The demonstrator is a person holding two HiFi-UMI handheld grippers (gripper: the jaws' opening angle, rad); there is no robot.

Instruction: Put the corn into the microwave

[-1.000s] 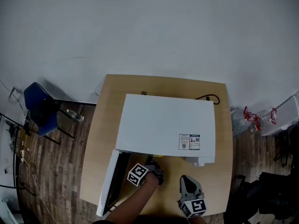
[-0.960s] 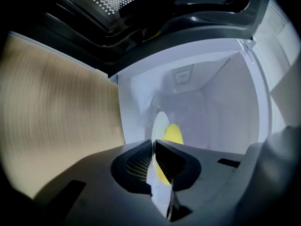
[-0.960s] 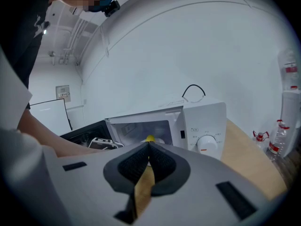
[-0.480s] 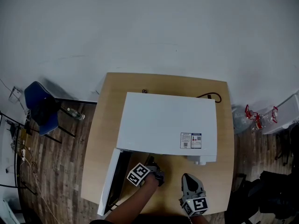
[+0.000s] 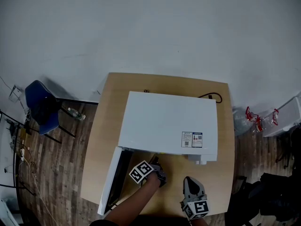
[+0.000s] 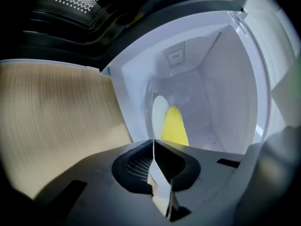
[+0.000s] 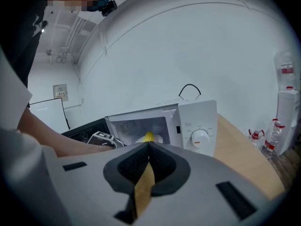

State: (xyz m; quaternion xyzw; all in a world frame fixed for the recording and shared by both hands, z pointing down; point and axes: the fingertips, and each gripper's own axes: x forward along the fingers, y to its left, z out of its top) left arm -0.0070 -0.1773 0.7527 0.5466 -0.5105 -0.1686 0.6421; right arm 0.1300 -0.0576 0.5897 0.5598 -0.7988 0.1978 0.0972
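The yellow corn (image 6: 174, 126) lies on the pale turntable plate (image 6: 157, 111) inside the white microwave (image 5: 167, 121), whose door (image 5: 109, 182) hangs open to the left. My left gripper (image 6: 154, 145) is shut and empty, its tips just outside the cavity mouth, a short way from the corn. In the head view the left gripper (image 5: 155, 162) sits at the microwave's front opening. My right gripper (image 5: 189, 181) is lower on the table, shut with nothing in it. The right gripper view also faces the corn (image 7: 148, 136) past my right gripper (image 7: 148, 147).
The wooden table (image 5: 101, 145) carries only the microwave, with a black cable (image 5: 210, 97) behind it. A blue chair (image 5: 41, 108) and a bottle (image 5: 75, 115) are on the floor to the left. Red-capped bottles (image 5: 254, 117) stand to the right. A person's forearm (image 7: 61, 145) crosses the right gripper view.
The left gripper has rolled slightly at the microwave opening, its marker cube shifting a little upward. The right gripper has stayed put.
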